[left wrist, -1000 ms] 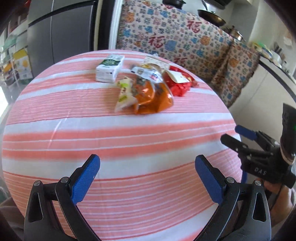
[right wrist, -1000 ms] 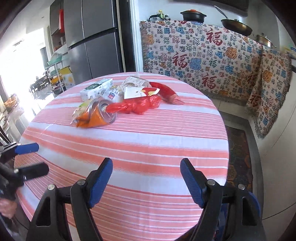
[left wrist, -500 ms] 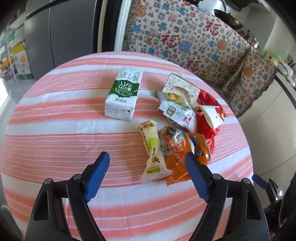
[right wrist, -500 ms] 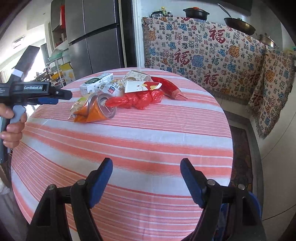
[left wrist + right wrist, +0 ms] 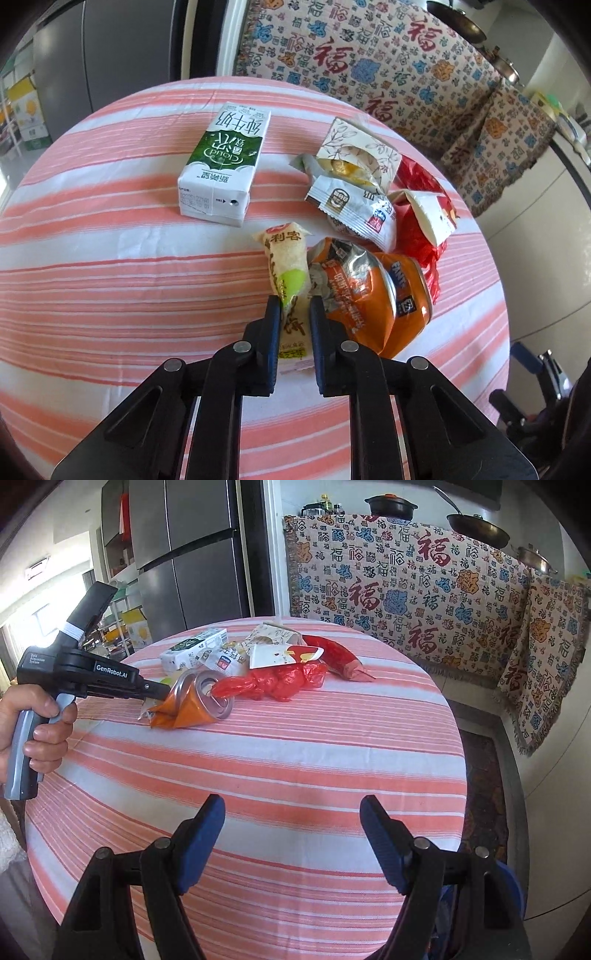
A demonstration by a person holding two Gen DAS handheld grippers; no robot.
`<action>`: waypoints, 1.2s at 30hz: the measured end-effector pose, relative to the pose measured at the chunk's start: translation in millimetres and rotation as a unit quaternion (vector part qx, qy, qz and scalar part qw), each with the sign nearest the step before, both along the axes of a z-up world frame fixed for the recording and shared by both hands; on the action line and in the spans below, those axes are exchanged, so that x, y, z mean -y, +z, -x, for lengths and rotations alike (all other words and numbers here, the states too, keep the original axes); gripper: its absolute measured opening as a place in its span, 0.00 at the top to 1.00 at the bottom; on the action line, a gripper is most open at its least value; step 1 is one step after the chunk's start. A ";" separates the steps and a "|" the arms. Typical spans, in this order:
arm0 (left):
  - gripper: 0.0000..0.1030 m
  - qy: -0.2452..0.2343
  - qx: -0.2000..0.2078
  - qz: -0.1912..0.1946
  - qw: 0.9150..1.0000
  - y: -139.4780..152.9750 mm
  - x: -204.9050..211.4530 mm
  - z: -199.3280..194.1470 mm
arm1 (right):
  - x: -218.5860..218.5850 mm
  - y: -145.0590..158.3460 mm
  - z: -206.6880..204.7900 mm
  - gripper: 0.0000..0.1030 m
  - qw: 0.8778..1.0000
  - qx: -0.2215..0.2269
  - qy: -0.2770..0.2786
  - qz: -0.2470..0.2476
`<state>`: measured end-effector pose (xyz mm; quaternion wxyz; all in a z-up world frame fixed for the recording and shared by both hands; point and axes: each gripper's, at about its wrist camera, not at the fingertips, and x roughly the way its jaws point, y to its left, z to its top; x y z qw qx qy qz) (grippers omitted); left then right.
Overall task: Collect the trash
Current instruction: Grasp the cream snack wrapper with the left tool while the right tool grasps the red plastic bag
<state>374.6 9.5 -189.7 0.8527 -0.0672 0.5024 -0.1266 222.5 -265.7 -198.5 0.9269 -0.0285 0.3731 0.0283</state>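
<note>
Left gripper (image 5: 293, 314): clamped on the near end of a yellow snack packet (image 5: 288, 266) lying on the table (image 5: 110, 258).
Right gripper (image 5: 291, 834): jaws wide apart, holding nothing, above the table's near edge.
Trash pile: far side of the table; milk carton (image 5: 221, 162) at left, crushed orange can (image 5: 373, 295) just right of the packet, red bag (image 5: 280, 679) behind.

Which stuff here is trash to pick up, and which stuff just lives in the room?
Trash:
yellow snack wrapper, pinched by the left hand-held gripper
crushed orange can
milk carton
red plastic bag

Just there:
fridge
patterned cloth
pans
</note>
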 end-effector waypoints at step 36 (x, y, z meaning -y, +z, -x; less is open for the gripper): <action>0.32 0.048 0.079 -0.110 0.990 -18.6 -32.6 95.2 | 28.0 -5.0 -29.0 0.25 0.996 -0.028 -0.070 -0.051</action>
